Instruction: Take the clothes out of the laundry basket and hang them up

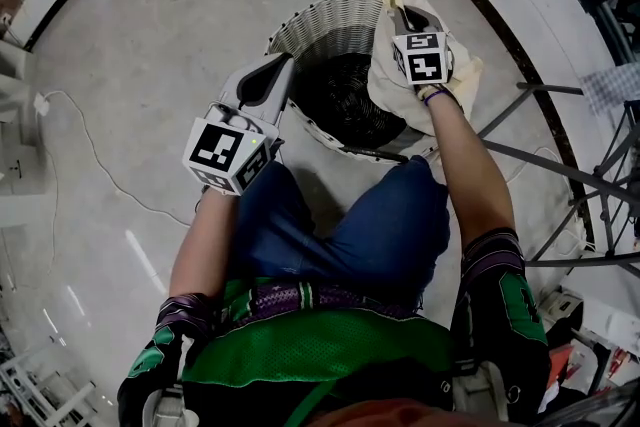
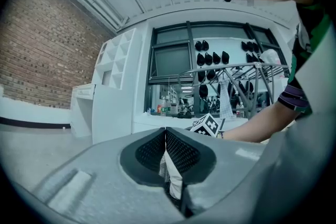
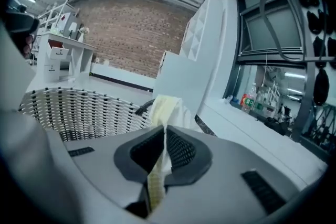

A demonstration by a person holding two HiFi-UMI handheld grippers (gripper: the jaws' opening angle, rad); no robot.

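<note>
The right claw [image 1: 403,15] is clenched on a cream cloth [image 1: 395,85], a folded band of it pinched between the pads. The cloth lies over the right rim of the wicker laundry basket [image 1: 325,20] at upper centre, its long axis running top to bottom of the head view. The left claw [image 1: 280,70] is clenched at the basket's left rim, pointing toward the upper right.
</note>
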